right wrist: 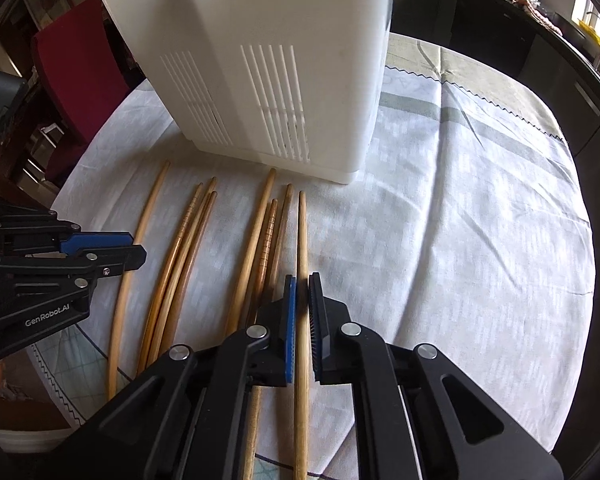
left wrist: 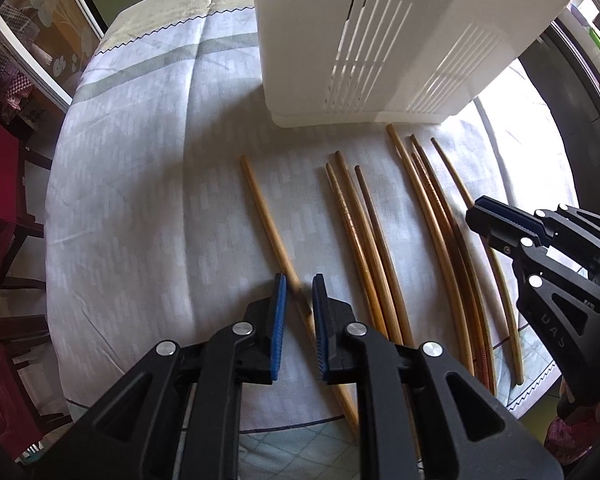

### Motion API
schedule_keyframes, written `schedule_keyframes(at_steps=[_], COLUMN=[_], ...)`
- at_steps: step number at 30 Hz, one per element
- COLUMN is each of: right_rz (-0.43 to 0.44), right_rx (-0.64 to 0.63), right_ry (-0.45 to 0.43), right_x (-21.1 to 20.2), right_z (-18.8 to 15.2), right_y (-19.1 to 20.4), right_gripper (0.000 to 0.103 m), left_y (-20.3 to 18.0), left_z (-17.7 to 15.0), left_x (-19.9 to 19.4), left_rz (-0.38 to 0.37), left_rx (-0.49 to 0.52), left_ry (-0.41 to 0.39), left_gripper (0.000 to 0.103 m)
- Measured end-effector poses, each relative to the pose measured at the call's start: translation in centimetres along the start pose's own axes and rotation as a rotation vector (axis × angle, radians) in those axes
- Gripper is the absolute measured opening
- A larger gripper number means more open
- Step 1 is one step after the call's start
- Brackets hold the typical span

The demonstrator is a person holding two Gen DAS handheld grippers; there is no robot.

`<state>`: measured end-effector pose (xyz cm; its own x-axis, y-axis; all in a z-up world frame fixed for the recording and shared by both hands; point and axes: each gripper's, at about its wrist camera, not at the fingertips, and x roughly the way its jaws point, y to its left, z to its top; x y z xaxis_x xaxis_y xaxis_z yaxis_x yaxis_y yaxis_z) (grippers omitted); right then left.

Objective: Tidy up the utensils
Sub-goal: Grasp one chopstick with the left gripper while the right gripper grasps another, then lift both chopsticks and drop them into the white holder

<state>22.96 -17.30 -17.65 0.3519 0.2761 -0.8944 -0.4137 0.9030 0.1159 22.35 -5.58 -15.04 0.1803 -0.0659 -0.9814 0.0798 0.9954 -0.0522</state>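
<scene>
The left gripper [left wrist: 299,286] is clamped on the leftmost chopstick [left wrist: 260,204], whose lower part is blurred and hidden behind the blue pads [left wrist: 279,320]. The right gripper [right wrist: 302,286] pinches the rightmost chopstick [right wrist: 302,232], its end cut off at six o'clock. Between them lie two loose chopstick bunches [right wrist: 188,248], their near ends hidden under the black frames. At twelve o'clock a slotted white plastic holder [right wrist: 268,60] stands on the pale tablecloth [right wrist: 460,220], its top cropped. A red chair [right wrist: 76,68] sits at ten o'clock.
</scene>
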Motion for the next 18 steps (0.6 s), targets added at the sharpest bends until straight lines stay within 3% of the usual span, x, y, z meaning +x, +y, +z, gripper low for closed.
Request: schedule_keyframes(at_steps=[5,18], right_rz=[0.03,0.086], right_rx=[0.014,0.044], right_ry=[-0.07,-0.294], right_x=[-3.1,-13.1], right_z=[-0.5,-2.8], right_y=[-0.4,-1.7], right_gripper=[0.007,0.007], left_y=[0.0,-0.4], left_z=[-0.4,-3.1], left_x=[-1.4,-10.9], left_rz=[-0.018,-0.038], left_rx=[0.016,0.065], left_ry=[-0.042,-0.309], left_gripper=[0.007,0.006])
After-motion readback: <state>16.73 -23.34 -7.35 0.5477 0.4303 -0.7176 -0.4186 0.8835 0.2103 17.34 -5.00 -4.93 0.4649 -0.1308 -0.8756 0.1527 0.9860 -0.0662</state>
